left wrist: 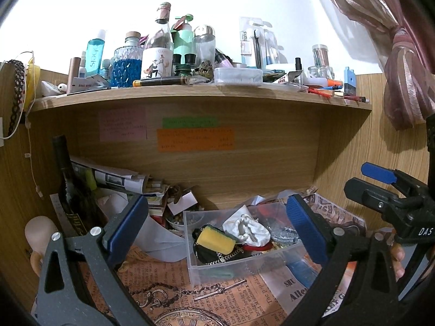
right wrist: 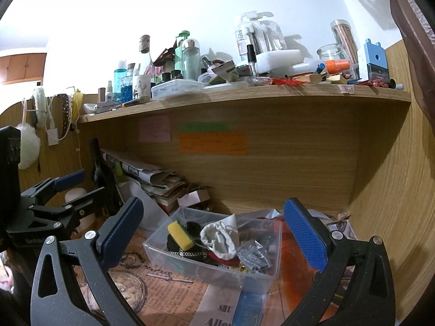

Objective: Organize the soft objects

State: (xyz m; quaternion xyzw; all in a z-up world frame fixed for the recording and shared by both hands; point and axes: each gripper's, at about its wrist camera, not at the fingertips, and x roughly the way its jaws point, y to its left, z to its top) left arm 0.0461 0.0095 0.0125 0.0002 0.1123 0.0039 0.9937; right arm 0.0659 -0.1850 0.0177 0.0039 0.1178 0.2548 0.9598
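Both tongs, left (left wrist: 217, 225) and right (right wrist: 214, 225), spread wide and empty, hovering near the clear plastic bin (left wrist: 244, 263) holding a yellow sponge (left wrist: 215, 239).

I'm looking into a home bedroom nook: a wood-grain shelf (left wrist: 201, 99) crowded with toiletry bottles (left wrist: 95, 51), a tied-back pink curtain (left wrist: 402, 76), and packaged toothbrushes (right wrist: 254, 36).

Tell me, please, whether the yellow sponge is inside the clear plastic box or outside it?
Inside: the yellow sponge rests on the other items within the clear box's walls.
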